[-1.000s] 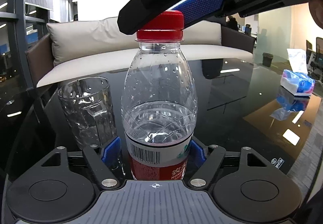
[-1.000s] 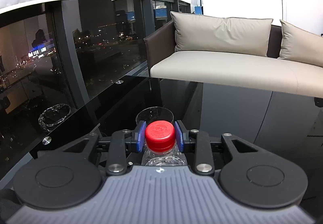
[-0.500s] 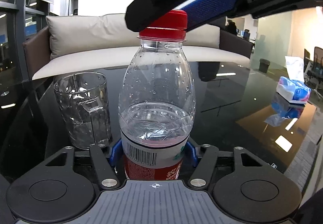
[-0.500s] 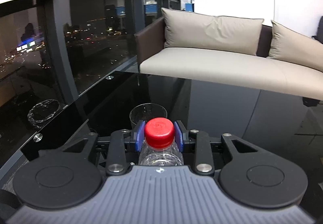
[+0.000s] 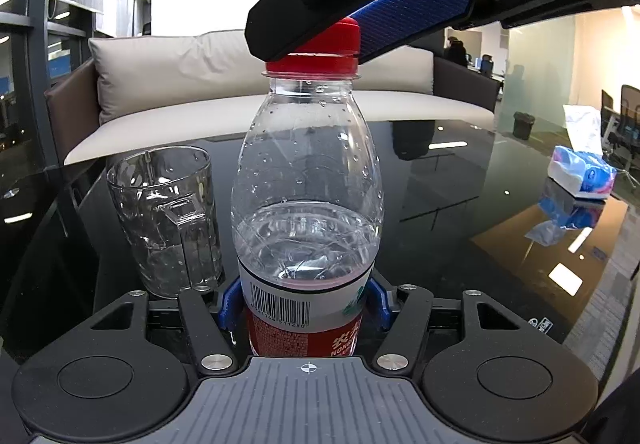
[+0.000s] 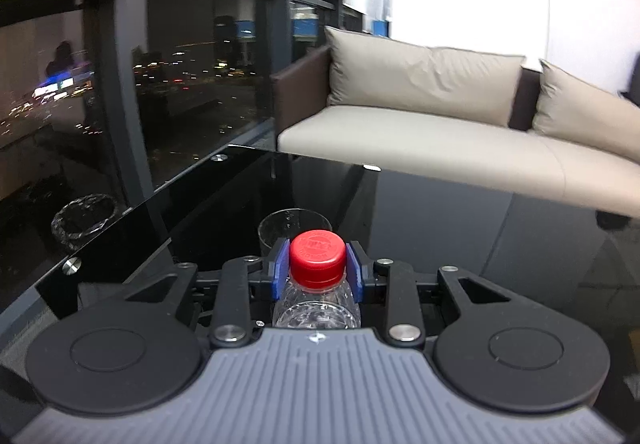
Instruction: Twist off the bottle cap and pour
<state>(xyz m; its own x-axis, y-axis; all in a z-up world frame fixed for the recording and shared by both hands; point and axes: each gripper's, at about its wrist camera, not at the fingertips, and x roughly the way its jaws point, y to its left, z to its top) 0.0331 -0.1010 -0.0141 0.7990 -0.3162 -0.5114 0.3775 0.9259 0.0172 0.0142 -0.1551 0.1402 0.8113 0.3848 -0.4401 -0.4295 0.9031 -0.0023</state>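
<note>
The bottle [image 5: 306, 204] stands mid-frame on the table [image 5: 460, 212], a mug [image 5: 164, 220] at its left, tissues [image 5: 582, 174] far right, a sofa [image 5: 192, 96] behind.

Clear plastic bottle [image 5: 306, 180] upright on black glass table [image 5: 460, 204], roughly half full of water, droplets inside upper wall, red-and-white label with barcode at base, red ribbed cap [image 6: 317, 257] seated on neck, clear handled glass mug [image 5: 166, 220] — just beside bottle, upright.
</note>
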